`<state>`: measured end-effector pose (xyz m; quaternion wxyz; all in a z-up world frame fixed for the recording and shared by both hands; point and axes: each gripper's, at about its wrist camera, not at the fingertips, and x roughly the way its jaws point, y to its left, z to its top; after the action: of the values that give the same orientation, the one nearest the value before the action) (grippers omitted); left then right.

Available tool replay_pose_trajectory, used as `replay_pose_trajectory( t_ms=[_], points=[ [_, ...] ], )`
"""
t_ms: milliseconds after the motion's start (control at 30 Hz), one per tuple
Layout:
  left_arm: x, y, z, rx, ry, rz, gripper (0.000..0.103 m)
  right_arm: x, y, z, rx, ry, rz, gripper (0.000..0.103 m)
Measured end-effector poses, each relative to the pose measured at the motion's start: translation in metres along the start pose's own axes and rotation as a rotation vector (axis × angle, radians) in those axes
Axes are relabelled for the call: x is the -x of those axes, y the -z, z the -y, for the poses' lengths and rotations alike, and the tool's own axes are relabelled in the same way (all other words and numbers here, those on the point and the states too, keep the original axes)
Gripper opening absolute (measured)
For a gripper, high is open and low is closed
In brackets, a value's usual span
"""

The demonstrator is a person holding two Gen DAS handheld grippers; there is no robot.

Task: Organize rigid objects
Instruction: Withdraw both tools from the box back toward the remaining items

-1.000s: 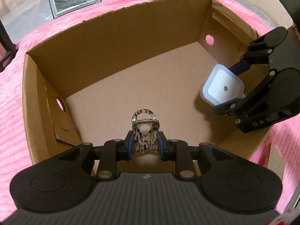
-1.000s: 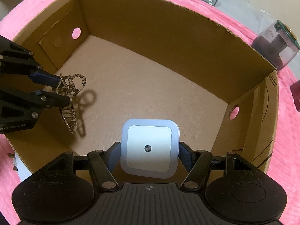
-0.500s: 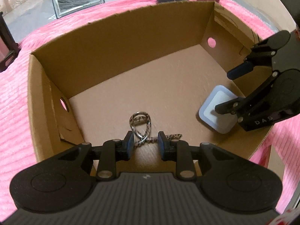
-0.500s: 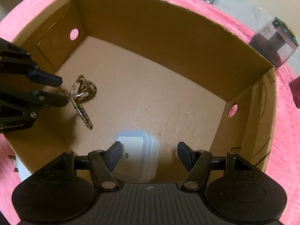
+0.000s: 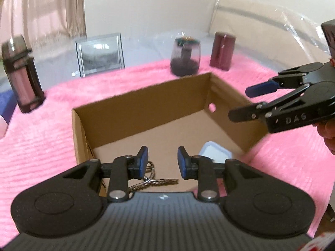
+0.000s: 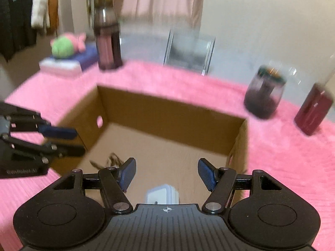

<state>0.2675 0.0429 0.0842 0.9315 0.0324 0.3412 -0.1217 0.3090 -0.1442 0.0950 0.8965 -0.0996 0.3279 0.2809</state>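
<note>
Both grippers hang above the cardboard box (image 5: 144,106) with jaws spread and nothing between them: the left gripper (image 5: 162,163) over the patterned key strap (image 5: 153,179), which lies on the box floor near the front wall, and the right gripper (image 6: 166,174) over the white square night light (image 6: 162,194), which rests on the floor near the box's right front corner. The remaining pieces, a rounded dark jar (image 5: 185,57), a maroon cylinder (image 5: 223,51) and a tall tinted bottle (image 5: 22,77), stand upright on the soft pink blanket (image 5: 41,138), so a hurried or off-centre reach could tip one over. The blurred views suggest fast motion, which would also raise the chance of a finger clipping the box rim.
</note>
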Motion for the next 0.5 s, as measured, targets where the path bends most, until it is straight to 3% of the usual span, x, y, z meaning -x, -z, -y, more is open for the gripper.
replay_pose_trajectory(
  t_ms=[267, 367, 500],
  points=[
    [0.063, 0.036, 0.035, 0.035, -0.010, 0.123, 0.035, 0.086, 0.049, -0.024, -0.055, 0.015, 0.177, 0.063],
    [0.081, 0.056, 0.044, 0.055, -0.030, 0.142, 0.047, 0.106, 0.077, -0.029, -0.095, 0.021, 0.203, 0.063],
    [0.099, 0.085, 0.052, 0.100, -0.059, 0.162, 0.055, 0.124, 0.119, -0.035, -0.151, 0.043, 0.218, 0.063]
  ],
)
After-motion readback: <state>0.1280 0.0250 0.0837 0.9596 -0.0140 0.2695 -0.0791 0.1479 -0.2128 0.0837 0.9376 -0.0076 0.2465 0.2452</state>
